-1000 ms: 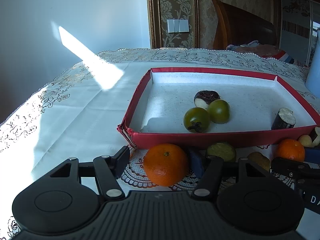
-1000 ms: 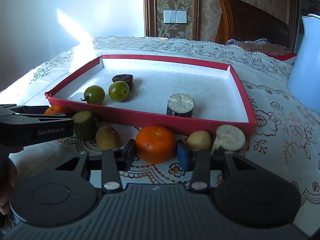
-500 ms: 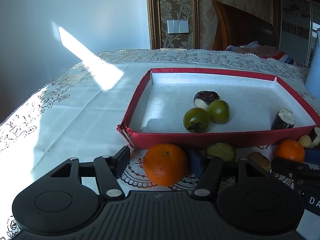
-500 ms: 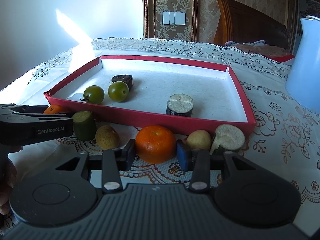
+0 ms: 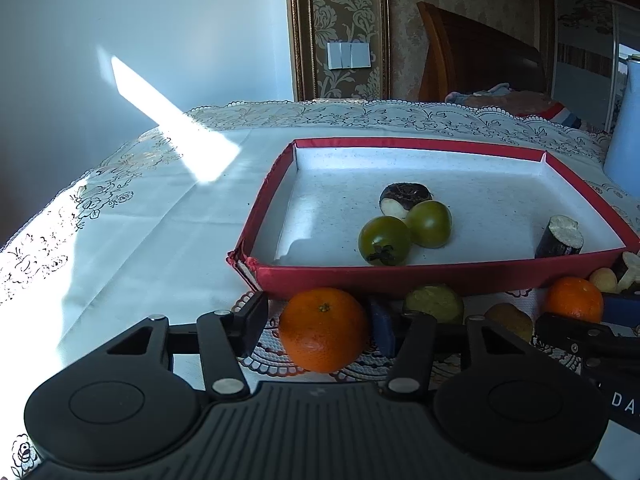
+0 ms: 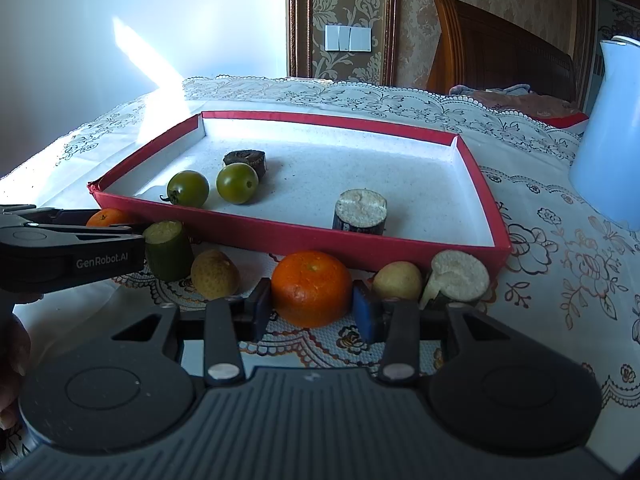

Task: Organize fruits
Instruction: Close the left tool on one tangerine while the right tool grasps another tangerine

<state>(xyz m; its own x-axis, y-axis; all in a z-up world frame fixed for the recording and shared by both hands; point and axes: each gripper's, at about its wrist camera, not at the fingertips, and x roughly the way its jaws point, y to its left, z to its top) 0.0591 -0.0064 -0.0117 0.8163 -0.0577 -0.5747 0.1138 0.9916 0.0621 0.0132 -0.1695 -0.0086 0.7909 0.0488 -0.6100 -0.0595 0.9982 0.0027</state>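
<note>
Our right gripper (image 6: 313, 307) has its two pads pressed against the flanks of an orange (image 6: 311, 288), one dark pad on each side with no gap showing, so we read this as a closed grip on the fruit. That orange sits on the lace cloth just in front of the near wall of the red tray (image 6: 404, 249), and it does not yet look lifted.

Our left gripper (image 5: 318, 322) has just been closing around a second orange (image 5: 323, 329). The blue pad on one side looks to touch the peel, while the black pad on the other side stands a little off it, so we call these fingers open around the fruit, not yet clamped. This orange also lies just in front of the tray's near wall, close to the corner with the torn edge.

Inside the tray we see two green tomatoes (image 6: 212, 186) side by side, a dark halved fruit (image 6: 246, 160) behind them and a dark cut stump (image 6: 360, 211) toward the near wall. Outside, along that wall, lie a green cut piece (image 6: 167, 249), two small yellowish fruits (image 6: 215, 273) and a pale cut piece (image 6: 456, 276).

We judge the step to be picking up both oranges. Next the left pads must finish closing, then each hand needs to rise enough to clear the wall and set its orange down on bare tray floor, away from the tomatoes.
</note>
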